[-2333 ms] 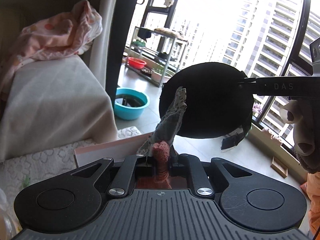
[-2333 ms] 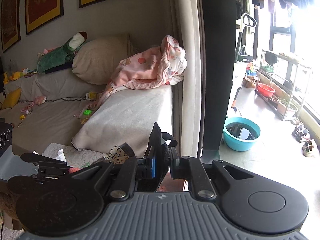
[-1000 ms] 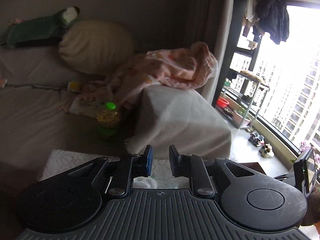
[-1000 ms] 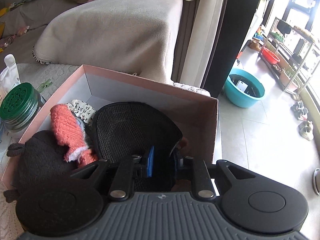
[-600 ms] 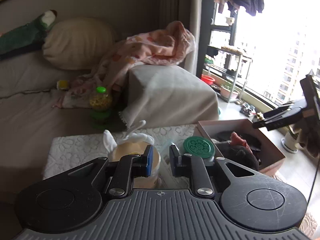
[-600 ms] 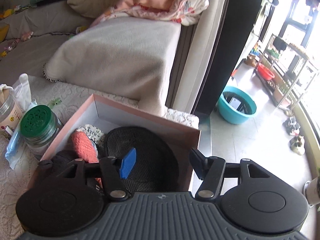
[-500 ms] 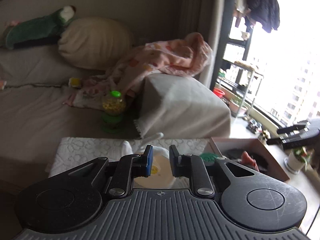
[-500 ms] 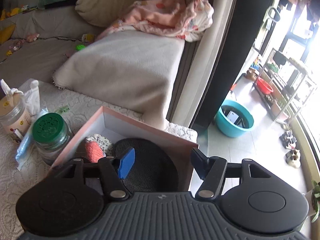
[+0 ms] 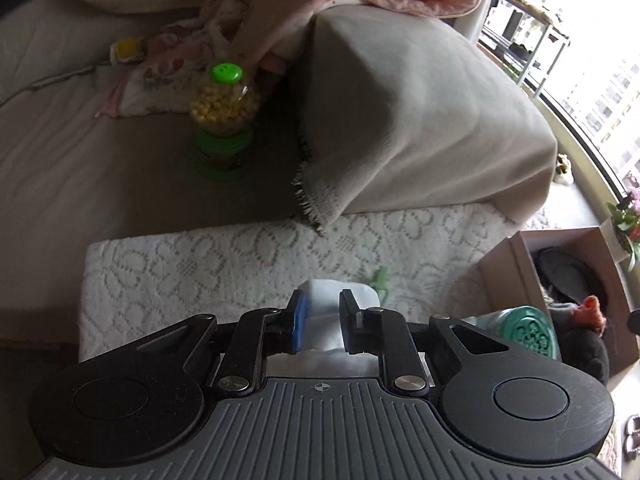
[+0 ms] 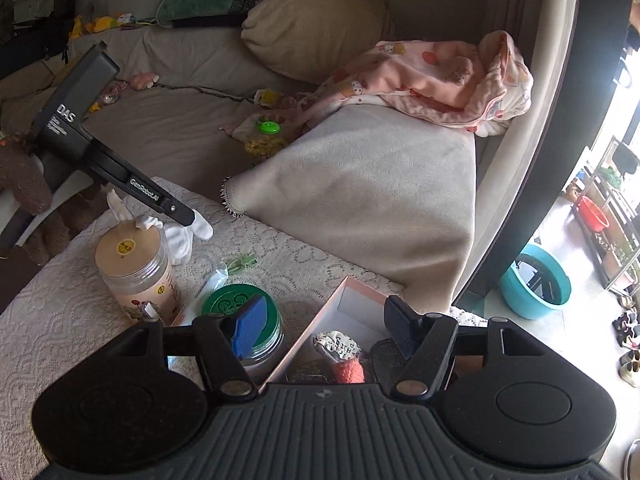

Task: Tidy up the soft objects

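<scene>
white glove (image 10: 188,236) at left centre of the right wrist view, between the left gripper (image 10: 196,222) tips, pads narrow, grip itself unclear. right gripper (image 10: 324,330) low centre, jaws wide and empty, hanging over pink box (image 10: 320,330) holding orange sock (image 10: 348,370).

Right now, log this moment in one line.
left tongs: narrow gap, over white cloth | right tongs: just been opening, empty, above box

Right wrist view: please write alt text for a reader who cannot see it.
The right gripper hangs open above a pink box holding soft items, beside a green-lidded jar. Across the lace-covered table, the left gripper reaches a white cloth.
</scene>
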A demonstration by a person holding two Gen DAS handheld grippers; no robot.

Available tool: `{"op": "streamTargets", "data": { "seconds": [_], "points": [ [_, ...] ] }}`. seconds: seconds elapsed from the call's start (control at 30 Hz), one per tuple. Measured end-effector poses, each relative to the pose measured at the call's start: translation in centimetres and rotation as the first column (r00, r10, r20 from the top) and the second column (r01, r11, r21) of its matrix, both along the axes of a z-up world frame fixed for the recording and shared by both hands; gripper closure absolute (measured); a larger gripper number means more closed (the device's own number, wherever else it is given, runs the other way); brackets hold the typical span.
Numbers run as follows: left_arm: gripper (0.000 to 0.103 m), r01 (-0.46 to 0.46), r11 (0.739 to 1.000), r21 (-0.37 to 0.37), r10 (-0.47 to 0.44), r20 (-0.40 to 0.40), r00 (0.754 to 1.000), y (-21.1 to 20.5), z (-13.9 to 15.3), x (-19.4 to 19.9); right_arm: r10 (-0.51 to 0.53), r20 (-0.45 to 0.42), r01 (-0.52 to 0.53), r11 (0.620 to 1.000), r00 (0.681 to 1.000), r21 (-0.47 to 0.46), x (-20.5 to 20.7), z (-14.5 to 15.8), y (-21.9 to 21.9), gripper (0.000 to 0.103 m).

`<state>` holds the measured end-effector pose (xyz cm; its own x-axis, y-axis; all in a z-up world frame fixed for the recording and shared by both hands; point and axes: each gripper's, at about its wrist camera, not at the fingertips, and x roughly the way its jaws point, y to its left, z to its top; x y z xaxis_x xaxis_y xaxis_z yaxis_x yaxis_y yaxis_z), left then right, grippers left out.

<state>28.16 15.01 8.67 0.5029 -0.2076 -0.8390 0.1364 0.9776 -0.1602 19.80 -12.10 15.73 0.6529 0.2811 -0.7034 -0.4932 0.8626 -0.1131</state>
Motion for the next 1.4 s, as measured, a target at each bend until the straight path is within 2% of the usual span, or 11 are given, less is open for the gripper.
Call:
{"op": "streamTargets", "data": {
  "seconds": [0.1,0.3,0.4,0.47,0.6,0.7,0.97,1.1,1.2,1.3,1.4],
  "points": [
    [0.083,-0.035,0.999,0.007,0.035,-0.013,0.999,3.1,-1.4,-0.7,-0.017,-0.033,0.018,1.000,0.999,0.008,1.0,0.0,0.2,0.037],
    [0.083,-0.064,0.979,0.193,0.064,0.004,0.998,7.8,-3.6,-4.3,-0.045,-0.126,0.050,0.998,0.991,0.036,3.6,-1.0,2.4,0.037],
    [0.083,-0.068,0.986,0.152,0.052,0.107,0.993,9.8,-2.5,-6.7,-0.030,-0.156,0.038,0.998,0.987,0.046,4.2,-1.6,4.2,0.037],
    [0.083,0.019,0.994,0.112,-0.041,0.196,0.980,10.0,-1.2,-8.4,-0.014,-0.164,0.022,0.999,0.986,0.044,4.3,-1.9,5.4,0.037],
    [0.080,0.279,0.924,0.260,-0.345,0.263,0.901,6.1,-0.6,-11.4,0.016,-0.160,-0.012,1.000,0.987,0.022,4.2,-2.1,7.5,0.037],
    [0.078,0.329,0.865,0.378,-0.436,0.245,0.866,3.5,-2.3,-11.7,0.024,-0.154,-0.023,1.000,0.988,0.008,4.1,-2.1,8.3,0.037],
    [0.076,0.375,0.839,0.394,-0.478,0.205,0.854,2.2,-6.3,-8.7,0.016,-0.127,-0.023,0.998,0.992,-0.056,3.6,-1.7,7.8,0.037],
    [0.040,0.251,0.894,0.372,-0.355,0.243,0.903,3.8,-6.7,-7.0,0.007,-0.135,-0.015,0.998,0.991,-0.058,4.4,-1.6,7.6,0.037],
    [0.022,0.181,0.942,0.284,-0.255,0.253,0.933,5.4,-7.0,-6.0,-0.006,-0.192,0.004,1.000,0.981,-0.012,6.1,-1.7,8.3,0.037],
    [0.020,0.145,0.979,0.143,-0.175,0.227,0.958,7.3,-7.3,-5.0,-0.025,-0.290,0.030,0.999,0.957,0.013,8.8,-2.6,10.5,0.035],
    [0.020,0.145,0.976,0.164,-0.184,0.258,0.948,6.9,-7.5,-5.8,-0.083,-0.376,0.076,0.997,0.923,-0.033,11.6,-4.9,13.4,0.035]
  ]
}}
